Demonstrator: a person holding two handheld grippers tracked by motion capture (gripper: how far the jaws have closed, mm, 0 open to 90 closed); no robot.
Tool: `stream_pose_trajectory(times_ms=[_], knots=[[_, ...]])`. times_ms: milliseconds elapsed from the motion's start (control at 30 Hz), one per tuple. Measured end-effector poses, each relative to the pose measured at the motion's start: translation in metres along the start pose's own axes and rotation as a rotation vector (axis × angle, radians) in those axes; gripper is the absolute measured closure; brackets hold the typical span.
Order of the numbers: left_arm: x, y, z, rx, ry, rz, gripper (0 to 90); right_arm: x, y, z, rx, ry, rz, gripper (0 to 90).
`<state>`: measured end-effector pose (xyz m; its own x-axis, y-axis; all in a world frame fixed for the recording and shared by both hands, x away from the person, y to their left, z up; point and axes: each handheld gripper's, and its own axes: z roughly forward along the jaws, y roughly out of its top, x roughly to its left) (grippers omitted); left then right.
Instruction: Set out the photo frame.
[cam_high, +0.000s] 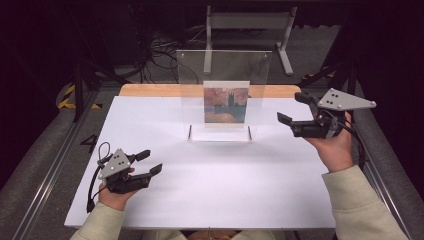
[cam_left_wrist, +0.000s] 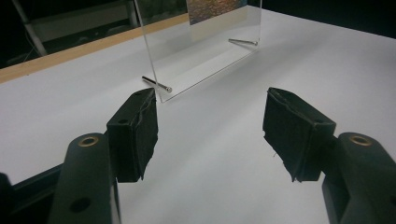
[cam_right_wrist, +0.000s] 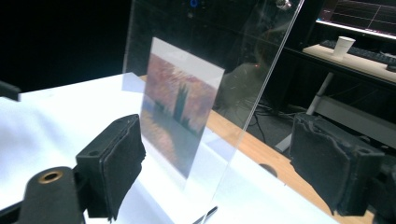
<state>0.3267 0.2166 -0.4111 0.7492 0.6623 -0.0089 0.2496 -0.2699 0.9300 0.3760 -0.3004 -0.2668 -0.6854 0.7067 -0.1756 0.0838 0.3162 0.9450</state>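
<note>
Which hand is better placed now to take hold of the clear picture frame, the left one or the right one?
Likely the right. The right gripper is open, level with the picture frame beside its edge; the left gripper sits open, lower and nearer the person.

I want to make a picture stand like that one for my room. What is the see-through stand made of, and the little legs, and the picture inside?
The see-through stand looks like clear acrylic, maybe glass: glossy, you can see the floor through it. The little legs look like shiny metal pins. The picture seems to be a printed paper card with a white border.
</note>
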Motion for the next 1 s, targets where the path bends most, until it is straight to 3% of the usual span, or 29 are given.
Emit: stream_pose_trajectory(times_ms=[200,467,700,1000], knots=[[-0.002,-0.001,-0.001,0.003,-0.005,0.001,35.6,0.011,-0.022,-0.020,0.003,0.018,0.023,15.8],[0.000,-0.003,-0.003,0.002,-0.001,-0.002,35.0,0.027,-0.058,-0.033,0.001,0.052,0.042,13.8],[0.001,-0.004,-0.002,0.004,-0.003,-0.009,32.7,0.039,-0.092,-0.029,0.015,0.092,0.067,12.4],[0.002,-0.006,-0.001,0.006,-0.010,-0.009,32.6,0.043,-0.133,-0.018,0.039,0.091,0.107,12.5]])
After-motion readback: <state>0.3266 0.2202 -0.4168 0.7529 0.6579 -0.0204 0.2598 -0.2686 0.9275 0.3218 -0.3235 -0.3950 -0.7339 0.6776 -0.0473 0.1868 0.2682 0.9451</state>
